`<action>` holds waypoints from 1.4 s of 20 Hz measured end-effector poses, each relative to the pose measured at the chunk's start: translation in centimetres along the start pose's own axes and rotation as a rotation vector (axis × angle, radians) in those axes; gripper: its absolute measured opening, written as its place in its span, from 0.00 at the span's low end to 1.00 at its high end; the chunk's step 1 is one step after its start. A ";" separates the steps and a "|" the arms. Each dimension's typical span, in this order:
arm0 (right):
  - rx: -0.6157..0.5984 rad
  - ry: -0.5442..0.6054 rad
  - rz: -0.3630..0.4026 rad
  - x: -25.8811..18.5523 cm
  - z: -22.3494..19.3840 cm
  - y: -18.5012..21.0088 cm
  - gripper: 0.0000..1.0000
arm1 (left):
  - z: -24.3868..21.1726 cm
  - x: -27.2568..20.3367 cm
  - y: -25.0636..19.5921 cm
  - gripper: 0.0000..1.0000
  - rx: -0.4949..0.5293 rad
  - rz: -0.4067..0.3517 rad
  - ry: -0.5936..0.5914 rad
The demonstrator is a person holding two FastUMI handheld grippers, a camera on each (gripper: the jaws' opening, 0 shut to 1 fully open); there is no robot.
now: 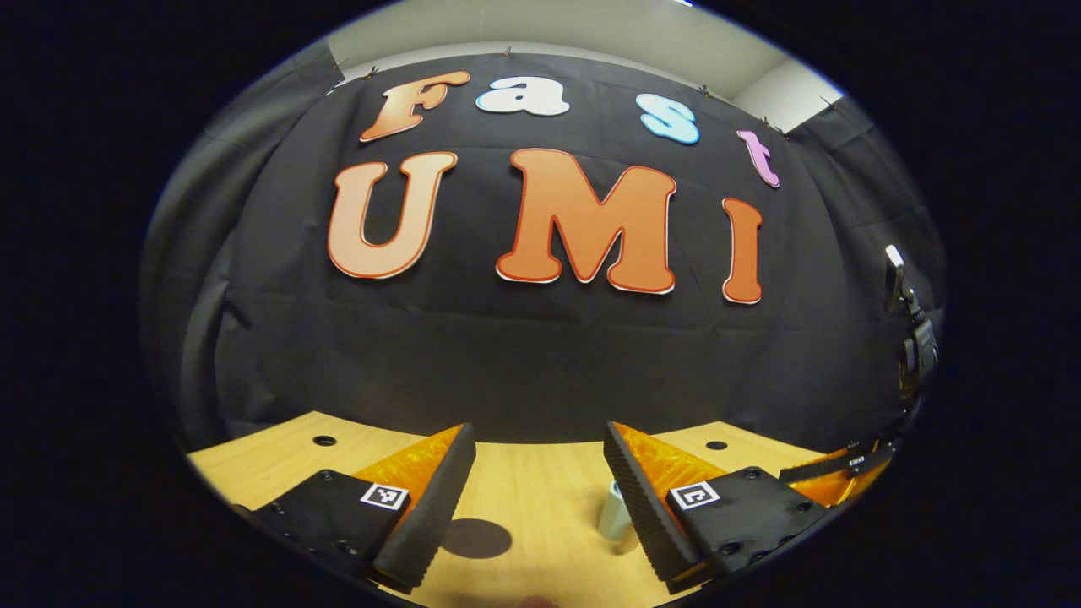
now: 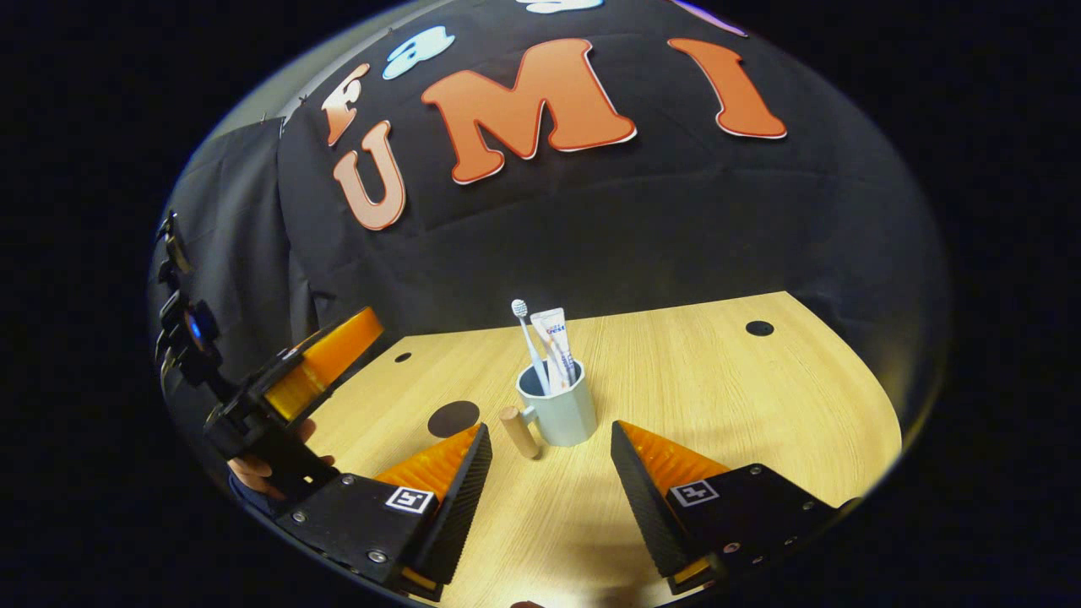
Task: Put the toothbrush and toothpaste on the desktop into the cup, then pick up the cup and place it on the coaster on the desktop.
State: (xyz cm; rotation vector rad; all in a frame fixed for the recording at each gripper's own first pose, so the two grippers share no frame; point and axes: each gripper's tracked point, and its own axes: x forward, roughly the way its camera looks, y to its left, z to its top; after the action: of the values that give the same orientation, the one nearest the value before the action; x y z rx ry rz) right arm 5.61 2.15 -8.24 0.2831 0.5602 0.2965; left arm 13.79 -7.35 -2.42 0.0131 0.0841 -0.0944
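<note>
Cup (image 2: pixel 559 409) stood upright on counter (image 2: pixel 718 397), toothbrush (image 2: pixel 527 338) and toothpaste (image 2: pixel 557 342) already standing in it, both leaning w/ tops well above rim. Wooden handle (image 2: pixel 518 431) stuck out toward left, on the side of dark round coaster (image 2: pixel 453 418), which lay near cup but apart from it. Right hand-held gripper (image 2: pixel 549 473) was wide open, nothing held, cup just ahead betw. its fingers' line. Left hand-held gripper (image 1: pixel 536 494) also wide open and empty; coaster (image 1: pixel 475 538) sat low betw. its fingers, cup (image 1: pixel 615 511) by its right finger. Risks, as judged: pinch on glazed wall may slip; tilt on lift could tip the tall items out; handle may snag a finger; left hand-held gripper (image 2: pixel 287 397) hovered near coaster, may block set-down. Room: open counter right and behind cup; cable holes (image 2: pixel 759 328) far off; front edge close under fingers.
</note>
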 end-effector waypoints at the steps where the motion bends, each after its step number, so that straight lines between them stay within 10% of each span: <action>1: -0.001 0.021 -0.009 0.6 0.2 0.5 0.86 | 0.1 -1.0 1.4 0.96 0.010 0.014 0.001; 11: -0.058 0.228 -0.167 6.8 0.5 3.1 0.86 | -1.9 -8.4 10.2 0.97 0.088 0.112 0.023; 28: 0.109 0.587 -0.458 13.5 -6.1 -0.5 0.77 | -7.2 -11.3 11.9 0.97 0.059 0.091 0.096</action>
State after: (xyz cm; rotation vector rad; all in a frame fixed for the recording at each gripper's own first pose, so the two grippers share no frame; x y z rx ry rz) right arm 13.16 7.49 -19.79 0.1613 1.1998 -0.1062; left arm 3.16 5.71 -8.53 0.0799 0.1760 -0.0049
